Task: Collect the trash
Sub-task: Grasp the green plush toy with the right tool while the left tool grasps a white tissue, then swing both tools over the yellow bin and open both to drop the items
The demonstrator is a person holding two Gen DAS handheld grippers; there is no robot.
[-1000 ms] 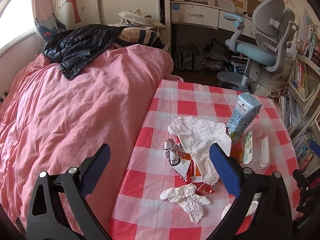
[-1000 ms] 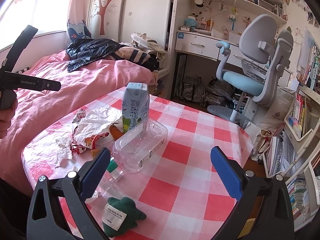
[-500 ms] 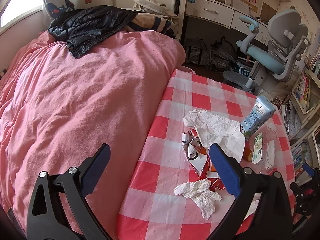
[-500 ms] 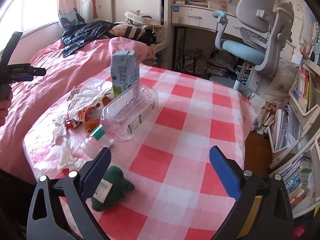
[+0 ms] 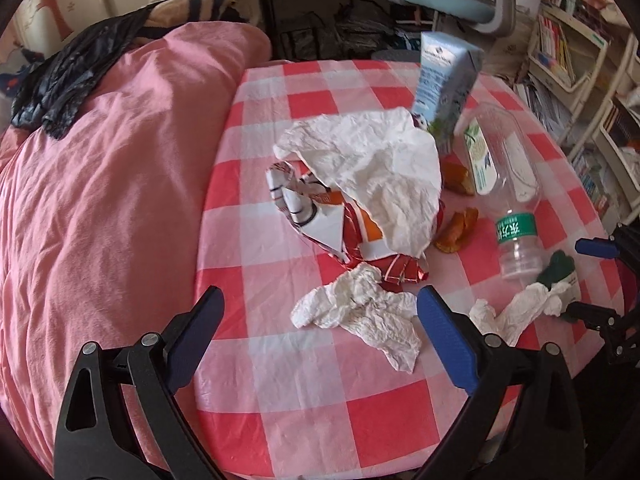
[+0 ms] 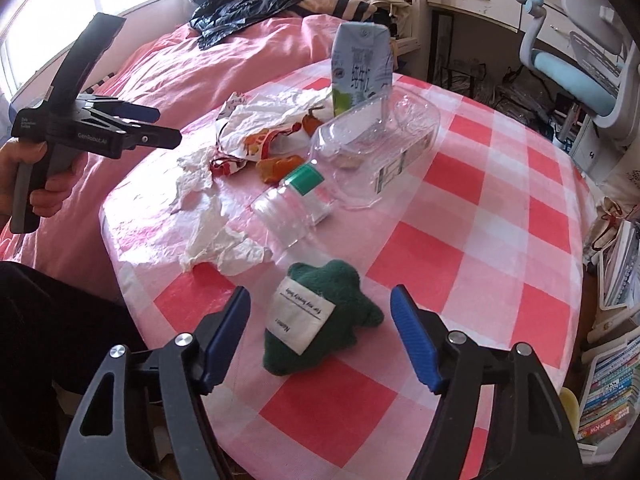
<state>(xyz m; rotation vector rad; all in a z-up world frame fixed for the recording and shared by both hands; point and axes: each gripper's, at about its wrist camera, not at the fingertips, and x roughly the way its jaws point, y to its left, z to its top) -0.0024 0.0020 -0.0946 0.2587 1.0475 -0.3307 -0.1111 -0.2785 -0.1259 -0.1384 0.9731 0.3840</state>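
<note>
- Table (image 5: 304, 396), red-and-white checked cloth, beside a pink bed (image 5: 100, 200); the trash lies clustered on its bed-side half.
- Left gripper (image 5: 318, 332): held low over the near table edge, jaws spread wide and empty, a crumpled tissue (image 5: 360, 312) lying between the fingertips.
- Right gripper (image 6: 320, 332): angled down over the table, jaws parted and empty, a green plush toy (image 6: 320, 320) lying between the fingertips.
- Right wrist view alone shows the person's hand (image 6: 36, 184) around the left gripper's handle, off the table edge above the bed.
- Left wrist view alone shows the large white paper (image 5: 372, 172) covering a red wrapper (image 5: 352, 240).
- Both views: upright milk carton (image 6: 362, 68), clear plastic box (image 6: 384, 148), a plastic bottle (image 6: 292, 208) on its side.
</note>
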